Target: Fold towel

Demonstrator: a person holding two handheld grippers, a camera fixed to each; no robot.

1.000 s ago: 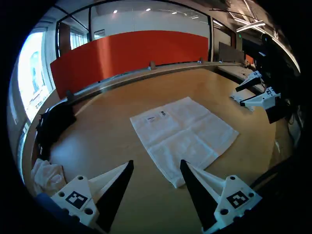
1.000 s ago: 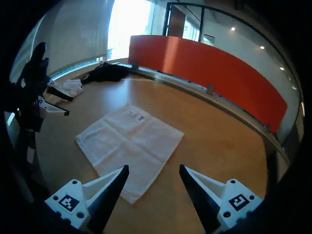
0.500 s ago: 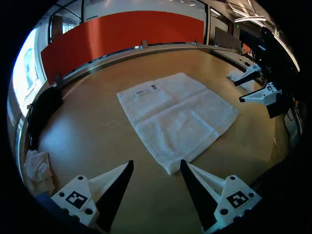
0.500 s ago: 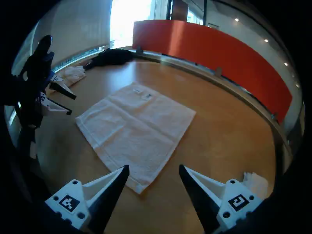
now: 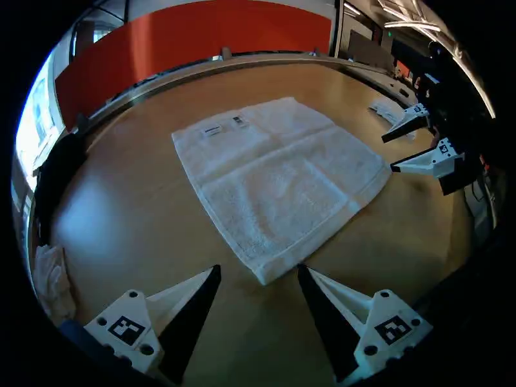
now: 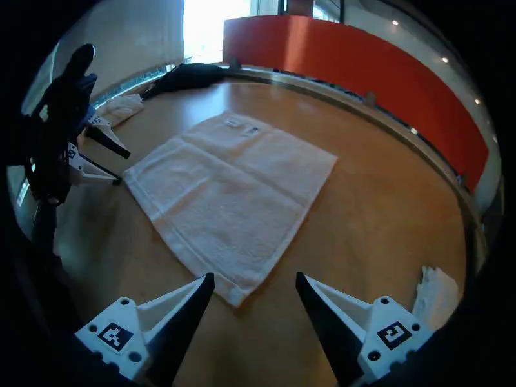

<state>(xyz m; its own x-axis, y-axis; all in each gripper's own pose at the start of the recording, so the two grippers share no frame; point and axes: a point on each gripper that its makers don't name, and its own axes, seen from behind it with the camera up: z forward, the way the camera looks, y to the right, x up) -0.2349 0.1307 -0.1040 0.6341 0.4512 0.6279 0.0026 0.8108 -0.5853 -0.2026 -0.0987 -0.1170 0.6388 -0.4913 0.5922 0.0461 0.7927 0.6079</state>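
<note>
Both spread wide, my left hand-held gripper (image 5: 258,267) and right hand-held gripper (image 6: 253,276) each hover at a near corner of the towel (image 5: 277,174) — spread flat mid-frame on the desk (image 5: 129,213).

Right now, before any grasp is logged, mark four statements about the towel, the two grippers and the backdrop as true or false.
1. The towel lies spread flat on the table. True.
2. The left gripper is shut on a towel corner. False: it is open and grips nothing.
3. The right gripper is open. True.
4. The partition behind the table is blue. False: it is red.
</note>
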